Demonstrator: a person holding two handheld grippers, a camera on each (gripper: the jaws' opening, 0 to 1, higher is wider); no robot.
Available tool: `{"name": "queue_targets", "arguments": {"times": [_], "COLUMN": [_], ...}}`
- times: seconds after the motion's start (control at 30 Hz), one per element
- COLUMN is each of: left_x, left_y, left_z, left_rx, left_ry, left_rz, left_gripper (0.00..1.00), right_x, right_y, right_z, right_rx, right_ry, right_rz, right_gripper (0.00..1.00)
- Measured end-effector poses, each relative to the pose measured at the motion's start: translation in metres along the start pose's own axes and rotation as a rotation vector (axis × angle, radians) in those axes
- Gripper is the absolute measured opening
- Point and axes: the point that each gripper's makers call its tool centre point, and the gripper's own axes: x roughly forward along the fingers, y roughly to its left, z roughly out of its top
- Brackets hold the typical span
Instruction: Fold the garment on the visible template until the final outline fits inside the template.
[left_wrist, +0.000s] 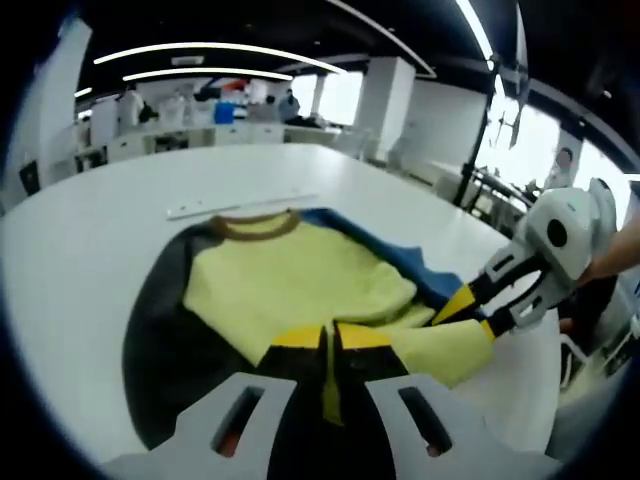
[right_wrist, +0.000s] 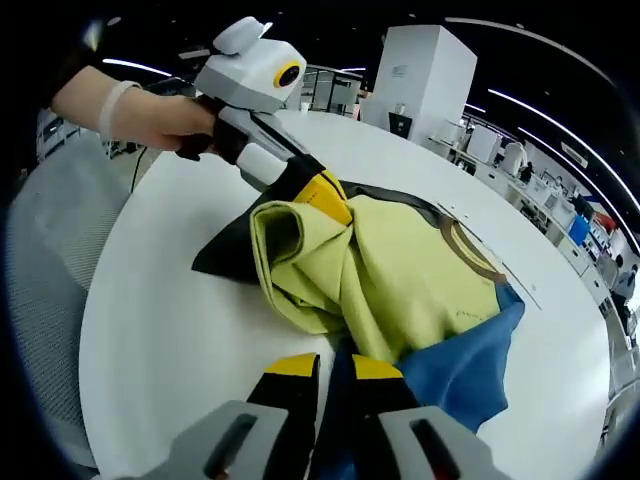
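Fold half-made: yellow shirt bunched over the dark template on the table. Left tool and right tool both pinch its cloth; flattening remains.

Garment: yellow-green shirt, brown collar, blue sleeve on one side, dark sleeve on the other. Lies on dark template sheet on white table. Partly folded, bunched and wrinkled at one end, blue sleeve spread flat, collar end still flat
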Motion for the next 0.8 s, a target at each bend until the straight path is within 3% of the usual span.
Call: {"name": "queue_targets", "arguments": {"times": [0.3,0.8], "left_x": [-0.001,-0.004], "left_y": [-0.001,-0.005], "left_z": [-0.002,-0.003], "left_rx": [0.006,0.005], "left_ry": [-0.002,-0.009], "left_rz": [-0.002,-0.017], "left_gripper": [0.00,0.01], "right_x": [0.012,0.011], "right_y": [-0.003,-0.008], "right_z": [-0.005,-0.008], "right_rx": [-0.106,-0.065], "right_ry": [0.070,0.091], "right_rz": [-0.052,-0.070], "right_gripper": [0.02,0.00]}}
